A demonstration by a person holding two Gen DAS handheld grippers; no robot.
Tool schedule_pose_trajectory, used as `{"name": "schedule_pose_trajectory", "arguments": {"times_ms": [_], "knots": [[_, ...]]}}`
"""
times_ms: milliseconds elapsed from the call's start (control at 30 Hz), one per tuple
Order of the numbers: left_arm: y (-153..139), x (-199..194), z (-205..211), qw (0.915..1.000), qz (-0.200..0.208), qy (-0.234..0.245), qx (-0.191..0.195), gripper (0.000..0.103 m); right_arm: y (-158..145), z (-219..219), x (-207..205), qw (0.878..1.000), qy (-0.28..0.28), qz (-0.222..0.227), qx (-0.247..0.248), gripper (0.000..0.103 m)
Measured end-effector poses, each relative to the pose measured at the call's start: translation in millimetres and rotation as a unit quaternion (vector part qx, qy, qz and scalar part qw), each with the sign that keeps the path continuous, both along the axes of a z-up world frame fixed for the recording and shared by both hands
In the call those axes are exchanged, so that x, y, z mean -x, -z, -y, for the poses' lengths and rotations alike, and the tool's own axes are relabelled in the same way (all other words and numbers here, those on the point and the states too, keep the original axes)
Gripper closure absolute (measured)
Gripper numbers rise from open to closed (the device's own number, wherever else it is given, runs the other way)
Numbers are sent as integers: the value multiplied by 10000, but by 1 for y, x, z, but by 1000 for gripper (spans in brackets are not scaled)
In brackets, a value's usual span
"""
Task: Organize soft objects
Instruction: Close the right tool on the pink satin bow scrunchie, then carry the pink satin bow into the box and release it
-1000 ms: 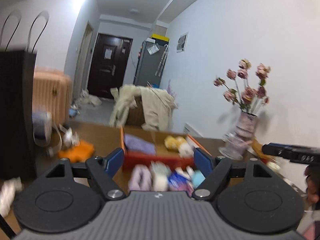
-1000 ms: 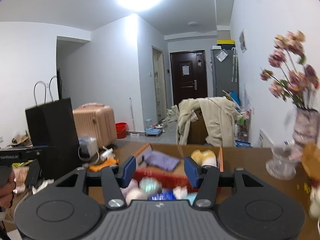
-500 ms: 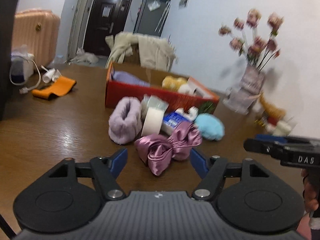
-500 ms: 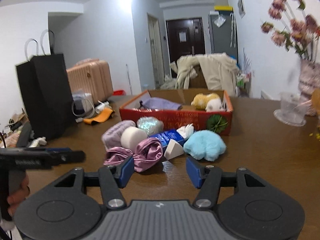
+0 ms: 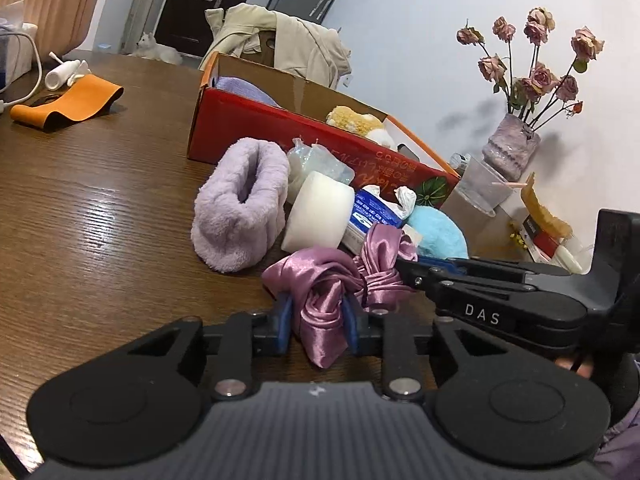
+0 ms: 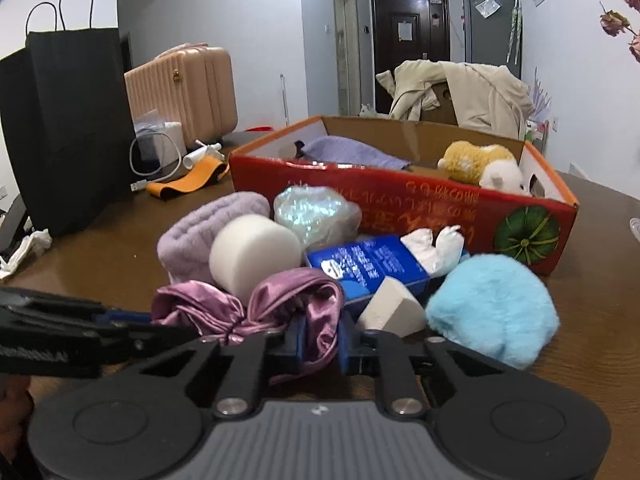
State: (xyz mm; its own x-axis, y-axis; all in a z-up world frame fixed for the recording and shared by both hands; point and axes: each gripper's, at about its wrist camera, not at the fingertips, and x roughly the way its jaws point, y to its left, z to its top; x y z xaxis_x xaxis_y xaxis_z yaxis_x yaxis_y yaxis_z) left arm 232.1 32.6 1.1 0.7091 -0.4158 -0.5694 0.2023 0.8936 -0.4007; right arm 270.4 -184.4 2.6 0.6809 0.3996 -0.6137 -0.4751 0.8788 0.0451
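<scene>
Gripping: left gripper (image 5: 316, 322) closing on satin bow (image 5: 340, 280), near lobe.
Pinching: right gripper (image 6: 320, 340) is clamping the far lobe.
Axis: bow is lying crosswise between the 2.

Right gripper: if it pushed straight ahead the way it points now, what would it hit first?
The right gripper already pinches the purple satin bow. Straight beyond sits the blue tissue pack, probably first, with the white wedge sponge just to its right; depth is uncertain.

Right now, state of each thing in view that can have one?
left tool: closing on one loop of the satin bow
right tool: shut on the bow's other loop
satin bow: on the table, pinched at both ends
red box: open, holds a purple cloth and a plush toy
tissue pack: open, tissue sticking out
</scene>
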Motion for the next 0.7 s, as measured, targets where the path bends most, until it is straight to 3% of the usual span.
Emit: {"name": "schedule_pose_trajectory", "arguments": {"times_ms": [100, 233, 333, 400, 500, 600, 700], "knots": [[-13, 8, 3, 9999, 56, 116, -30, 83, -9, 2, 12, 9999, 7, 83, -57, 96], [-58, 20, 6, 9972, 651, 374, -10, 83, -51, 22, 38, 9970, -27, 463, -622, 97], [-101, -5, 4, 9932, 1047, 504, 28, 84, -87, 31, 21, 9936, -99, 754, -838, 97], [-128, -48, 7, 9907, 1228, 588, -63, 83, -107, 32, -10, 9925, -133, 944, -761, 97], [-141, -134, 19, 9936, 941, 589, -221, 83, -127, 32, -87, 9942, -11, 806, -708, 97], [-129, -226, 32, 9970, 458, 423, -453, 83, -125, 24, -177, 9978, 179, 456, -447, 97], [-105, -299, 42, 9981, 17, 225, -570, 84, -100, 10, -258, 9991, 423, 52, -42, 97]]}}
